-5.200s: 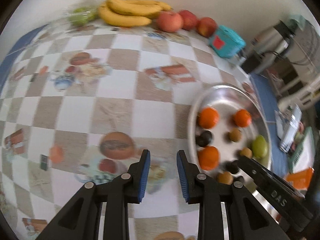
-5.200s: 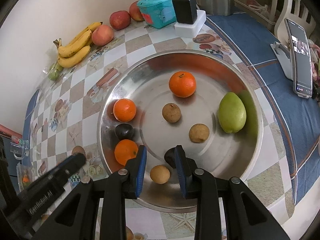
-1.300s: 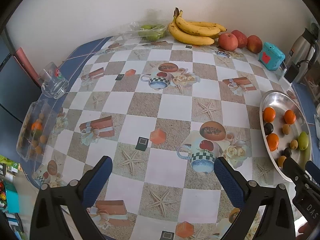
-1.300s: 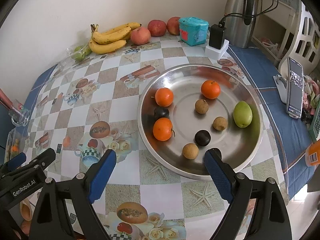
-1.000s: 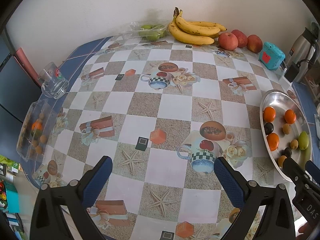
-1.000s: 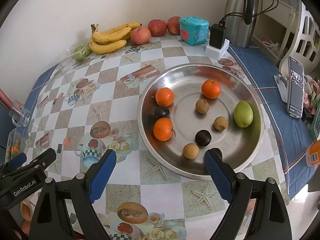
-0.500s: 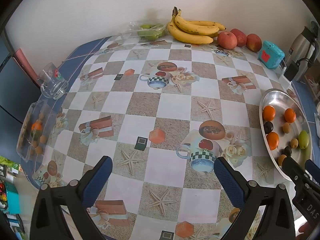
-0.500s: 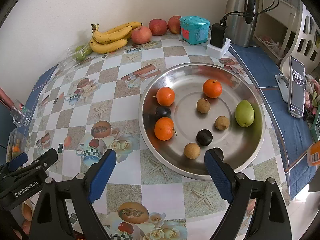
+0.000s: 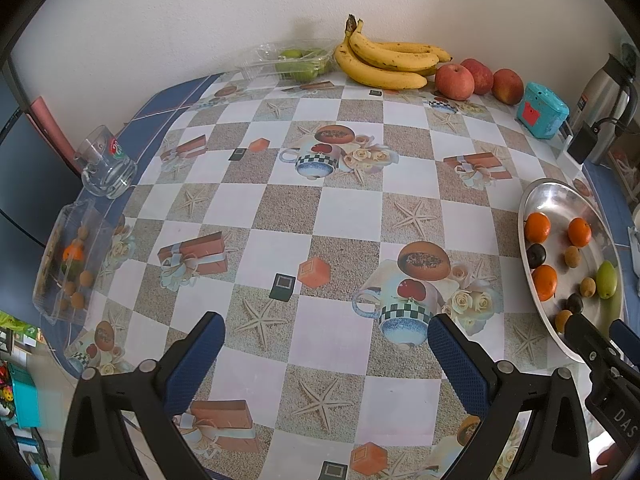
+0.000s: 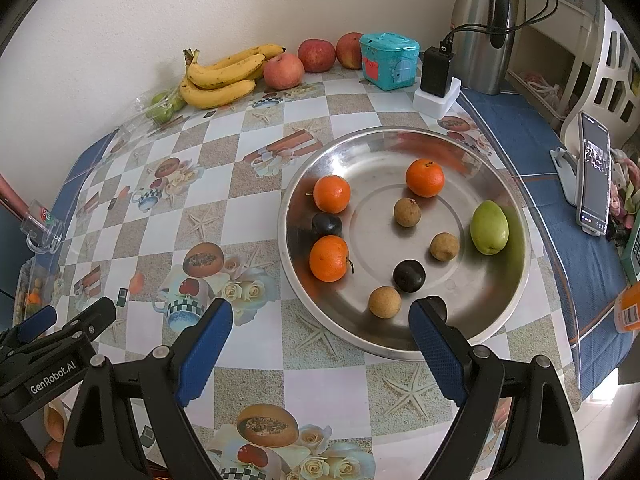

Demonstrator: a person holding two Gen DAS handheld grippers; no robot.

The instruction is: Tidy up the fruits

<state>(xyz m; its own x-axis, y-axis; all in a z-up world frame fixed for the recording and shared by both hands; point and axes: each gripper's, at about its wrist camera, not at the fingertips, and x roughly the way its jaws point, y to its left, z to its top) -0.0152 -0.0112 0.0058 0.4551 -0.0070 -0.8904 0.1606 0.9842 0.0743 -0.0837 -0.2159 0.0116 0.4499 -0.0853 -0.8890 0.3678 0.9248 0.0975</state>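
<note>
The right gripper (image 10: 320,344), jaws spread wide and empty, hangs at the near rim of the steel tray (image 10: 516,280); the fruits lie just ahead; the left gripper (image 9: 326,350), likewise released, hovers over bare bench (image 9: 348,208), farther off.

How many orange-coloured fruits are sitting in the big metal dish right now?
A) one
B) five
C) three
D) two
C: the right wrist view shows three oranges in the metal dish, one at the back and two on the left side.
</note>
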